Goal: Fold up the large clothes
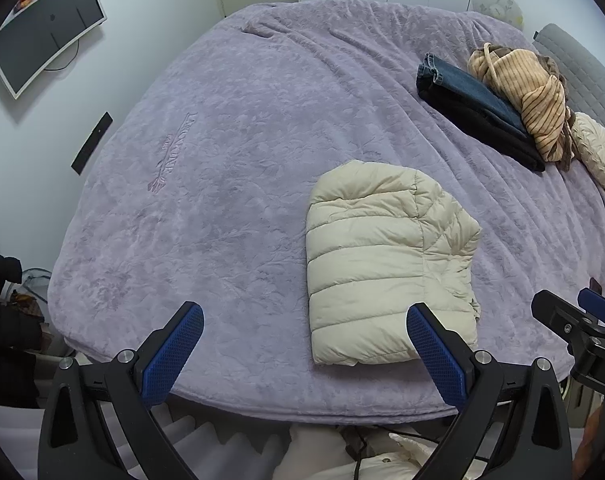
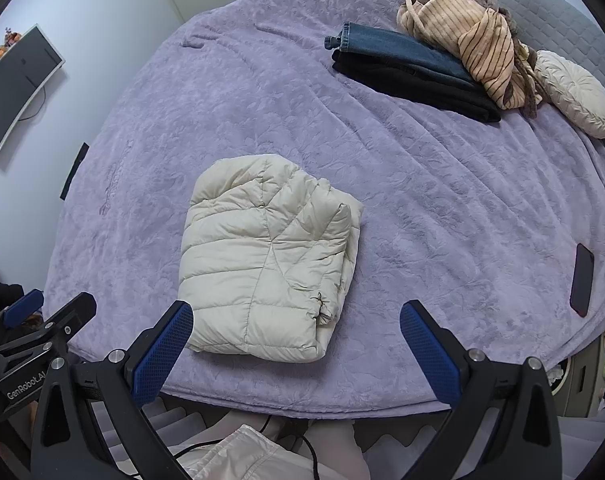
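On the purple bedspread [image 1: 230, 128], the cream puffer jacket [image 1: 386, 264] lay folded into a compact rectangle near the bed's front edge, at about 5 o'clock from the bed's centre in the left wrist view. Both claws stood wide and empty: the left gripper [image 1: 304, 344] hung over the front edge with the jacket's near corner between its fingers but untouched, and the right gripper [image 2: 296, 342] hung likewise, its left finger just beside the jacket. The fold on this garment appeared complete. The next move would likely call for fetching an unfolded item, probably the striped tan garment [image 2: 474, 40] heaped at 1 o'clock beside the folded jeans [image 2: 398, 50] and black garment [image 2: 418, 88]. A dark phone [image 2: 582, 280] lay at 3 o'clock. "GenRobot.AI" read on the left gripper's body in the right wrist view; embroidered lettering on the bedspread was illegible.
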`<state>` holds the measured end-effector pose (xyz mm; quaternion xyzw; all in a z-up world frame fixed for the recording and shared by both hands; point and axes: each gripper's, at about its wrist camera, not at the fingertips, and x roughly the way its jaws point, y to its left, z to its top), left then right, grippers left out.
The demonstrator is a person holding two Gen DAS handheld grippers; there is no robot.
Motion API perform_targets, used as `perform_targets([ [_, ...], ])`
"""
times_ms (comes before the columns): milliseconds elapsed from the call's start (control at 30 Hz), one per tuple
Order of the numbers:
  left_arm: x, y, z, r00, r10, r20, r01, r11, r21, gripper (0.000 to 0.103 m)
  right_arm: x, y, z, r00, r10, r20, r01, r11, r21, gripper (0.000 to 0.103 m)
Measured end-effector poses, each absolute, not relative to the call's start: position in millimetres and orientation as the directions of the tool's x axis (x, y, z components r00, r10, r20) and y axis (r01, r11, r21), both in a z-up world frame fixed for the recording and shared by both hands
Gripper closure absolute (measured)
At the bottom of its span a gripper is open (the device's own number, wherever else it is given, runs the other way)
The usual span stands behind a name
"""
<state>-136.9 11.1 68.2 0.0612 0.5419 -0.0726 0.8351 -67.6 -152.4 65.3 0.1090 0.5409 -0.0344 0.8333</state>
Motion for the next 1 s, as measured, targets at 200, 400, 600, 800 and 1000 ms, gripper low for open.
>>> perform_targets([
  [200,-137.4,10.6,68.2,0.402,-0.056,-0.914,0.186,0.982,0.022,0.001,-67.5,-151.2,64.9,0.412,0.059,-0.909,0.177,0.974,0.144,0.0],
  [400,-136.7,11.0,66.4,0.4,-0.052,-0.915,0.188,0.982,0.027,0.001,-66.7,-150.1,64.7,0.411,0.058,-0.91,0.179,0.973,0.143,0.0],
  [600,-135.8,11.8,63.4,0.398,-0.049,-0.916,0.189,0.982,0.029,0.001,-66.7,-149.0,64.8,0.412,0.058,-0.91,0.181,0.973,0.144,0.0],
  [800,-135.7,13.2,61.8,0.396,-0.047,-0.917,0.188,0.982,0.031,0.001,-66.2,-149.2,64.9,0.411,0.059,-0.91,0.179,0.973,0.144,0.0],
  [1000,-135.2,13.6,61.4,0.396,-0.047,-0.917,0.189,0.982,0.031,0.001,-65.9,-149.0,65.0,0.41,0.059,-0.91,0.18,0.973,0.144,0.0],
])
